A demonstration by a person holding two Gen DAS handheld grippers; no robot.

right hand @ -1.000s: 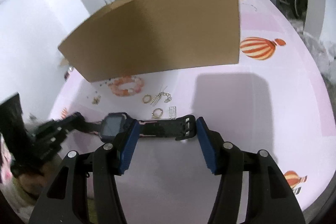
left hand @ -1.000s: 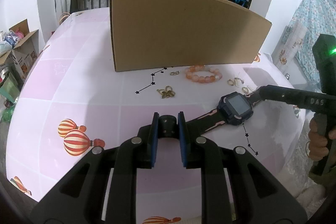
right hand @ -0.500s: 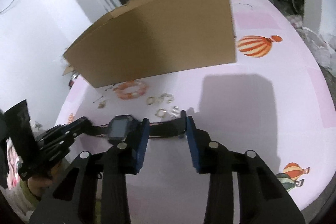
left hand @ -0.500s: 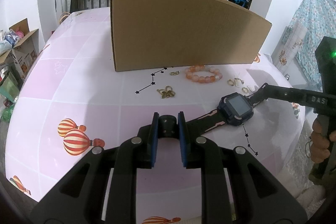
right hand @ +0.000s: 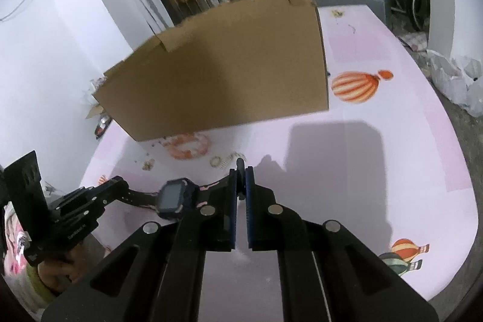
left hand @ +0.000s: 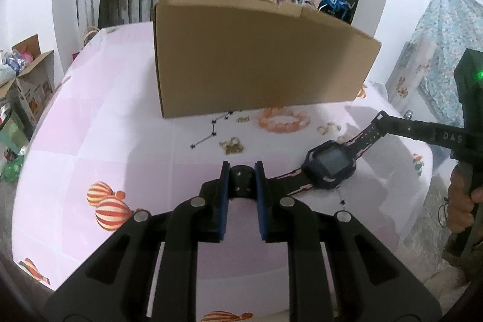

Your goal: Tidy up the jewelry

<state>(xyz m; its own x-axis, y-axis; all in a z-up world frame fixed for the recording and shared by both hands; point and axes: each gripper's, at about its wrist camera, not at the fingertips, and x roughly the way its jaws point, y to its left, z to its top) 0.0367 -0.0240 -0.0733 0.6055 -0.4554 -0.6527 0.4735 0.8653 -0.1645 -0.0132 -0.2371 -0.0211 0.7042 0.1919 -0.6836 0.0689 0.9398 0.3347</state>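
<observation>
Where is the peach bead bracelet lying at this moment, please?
In the left wrist view the peach bead bracelet lies on the table just before the cardboard box, beyond the watch, right of centre.

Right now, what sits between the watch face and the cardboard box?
In the left wrist view, the bead bracelet and small gold pieces lie on the pink cloth between the watch and the cardboard box.

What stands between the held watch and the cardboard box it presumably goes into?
Both the left gripper and right gripper hold the watch by its strap. Between it and the box lie only the bead bracelet and small gold pieces, low on the table.
</observation>
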